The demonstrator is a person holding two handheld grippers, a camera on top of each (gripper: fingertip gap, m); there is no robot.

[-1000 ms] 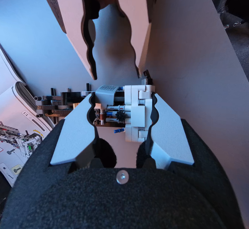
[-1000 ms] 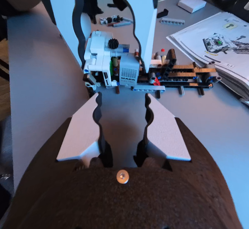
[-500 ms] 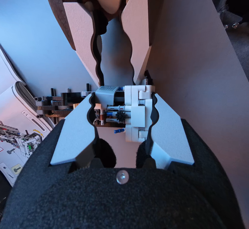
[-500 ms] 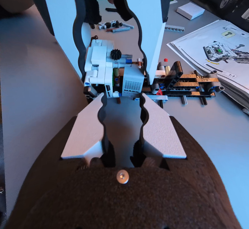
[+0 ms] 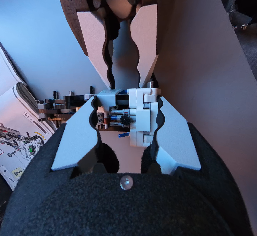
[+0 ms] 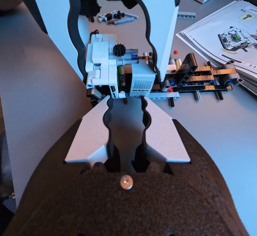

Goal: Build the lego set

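Left gripper (image 5: 125, 118) clamps truck model (image 5: 139, 115) near table (image 6: 41, 76) edge; keep it steady. Right gripper (image 6: 125, 100), narrow gap, empty: seat tips squarely on grey block (image 6: 141, 79).

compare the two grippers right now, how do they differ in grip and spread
The left gripper is shut on the lego truck model, one finger on its white front, the other by the grey block; the right gripper holds nothing, its tips just at the model's near edge. The left one's fingers are spread wide around the build; the right one's stand closer together. Both have white fingers with wavy black pads and point at the same model from opposite sides.
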